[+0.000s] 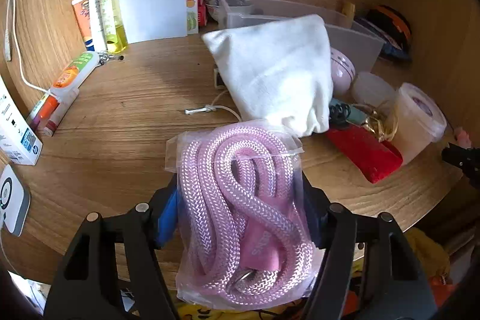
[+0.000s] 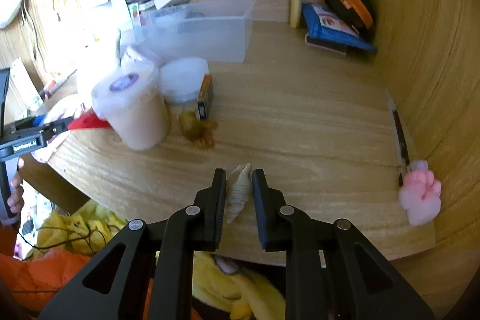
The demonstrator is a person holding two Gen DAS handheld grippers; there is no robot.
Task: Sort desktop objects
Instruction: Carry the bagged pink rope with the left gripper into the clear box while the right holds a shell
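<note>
In the left wrist view my left gripper [image 1: 238, 191] is shut on a clear bag of coiled pink rope [image 1: 240, 206], held above the wooden desk [image 1: 126, 122]; the bag fills the span between the blue pads. A white cloth pouch [image 1: 276, 71] lies just beyond it. In the right wrist view my right gripper [image 2: 239, 182] is shut on a pale spiral seashell [image 2: 238, 191], pinched between the black fingers near the desk's front edge. The left gripper [image 2: 45, 128] shows at that view's left edge.
A translucent storage box [image 2: 204, 29] stands at the back. Two lidded plastic tubs [image 2: 132, 107] and a red item [image 1: 363, 152] crowd the middle. Tubes and markers [image 1: 102, 14] line the left; a pink paw toy [image 2: 420, 197] and pen lie at right.
</note>
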